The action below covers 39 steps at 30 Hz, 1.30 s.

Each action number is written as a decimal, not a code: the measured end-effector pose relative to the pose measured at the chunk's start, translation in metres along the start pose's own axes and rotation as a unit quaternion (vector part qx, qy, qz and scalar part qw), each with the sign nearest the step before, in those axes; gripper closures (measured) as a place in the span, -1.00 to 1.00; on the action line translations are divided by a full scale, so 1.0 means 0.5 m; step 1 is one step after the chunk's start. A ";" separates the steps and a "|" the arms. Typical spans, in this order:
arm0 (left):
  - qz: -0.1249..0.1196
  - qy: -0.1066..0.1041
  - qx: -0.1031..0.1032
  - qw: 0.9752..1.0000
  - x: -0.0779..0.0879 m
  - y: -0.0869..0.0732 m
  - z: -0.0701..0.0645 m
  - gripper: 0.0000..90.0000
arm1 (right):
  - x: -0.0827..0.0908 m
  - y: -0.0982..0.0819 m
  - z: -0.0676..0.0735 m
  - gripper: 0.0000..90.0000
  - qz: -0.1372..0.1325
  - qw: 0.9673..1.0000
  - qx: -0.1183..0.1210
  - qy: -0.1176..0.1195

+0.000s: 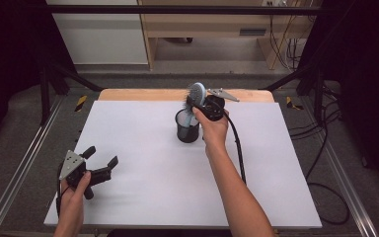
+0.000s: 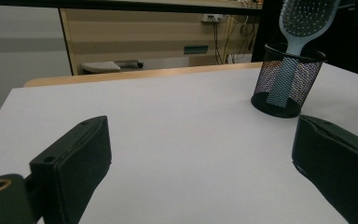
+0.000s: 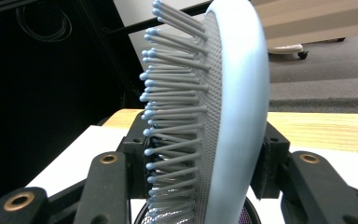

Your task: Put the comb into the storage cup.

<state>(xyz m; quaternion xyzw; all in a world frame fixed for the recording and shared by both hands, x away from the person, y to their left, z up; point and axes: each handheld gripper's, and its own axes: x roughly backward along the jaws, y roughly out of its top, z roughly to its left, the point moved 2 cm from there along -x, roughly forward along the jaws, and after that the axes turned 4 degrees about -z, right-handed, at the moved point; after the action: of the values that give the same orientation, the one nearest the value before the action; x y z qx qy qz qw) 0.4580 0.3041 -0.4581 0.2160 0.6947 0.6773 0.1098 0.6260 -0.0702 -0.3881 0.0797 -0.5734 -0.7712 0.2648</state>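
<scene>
A pale blue plastic brush (image 1: 196,94), oval-headed with thin grey bristles tipped in blue, is standing handle-down in a black wire-mesh cup (image 1: 187,129), round and see-through. The cup is sitting on a smooth white sheet (image 1: 143,163) covering a wooden table (image 1: 143,94) whose edge is showing at the far side. The right gripper (image 1: 197,105) is clamping the brush head between its black jaws, one on the bristles, one on the smooth back. The left gripper (image 1: 100,160) is resting near the sheet's near left corner, jaws spread wide with nothing between them. Beyond the table, grey floor (image 1: 217,52), a light wood cabinet (image 1: 202,22) and dangling cables (image 1: 288,47) are showing.
</scene>
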 end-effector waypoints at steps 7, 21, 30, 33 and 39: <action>0.000 -0.002 -0.001 1.000 -0.001 0.000 -0.002 -0.89 | -0.001 -0.001 0.000 0.14 -0.002 1.000 -0.003 -0.002; 0.001 -0.001 -0.001 1.000 -0.001 0.000 -0.002 -0.89 | 0.000 0.000 -0.005 0.12 0.000 1.000 -0.005 0.002; 0.001 -0.003 0.000 1.000 -0.001 0.000 -0.003 -0.89 | 0.002 -0.001 -0.021 0.08 0.001 1.000 -0.022 -0.005; 0.003 -0.004 0.000 1.000 -0.002 0.000 -0.003 -0.89 | 0.003 0.001 -0.028 0.07 0.004 0.999 -0.032 -0.006; 0.004 -0.006 0.000 1.000 -0.002 -0.001 -0.004 -0.89 | 0.008 -0.001 -0.039 0.05 0.004 0.999 -0.044 -0.008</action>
<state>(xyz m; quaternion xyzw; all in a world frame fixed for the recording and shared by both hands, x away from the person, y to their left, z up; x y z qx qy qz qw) 0.4580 0.3017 -0.4586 0.2227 0.6933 0.6763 0.1111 0.6311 -0.0886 -0.3943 0.0594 -0.5411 -0.7954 0.2664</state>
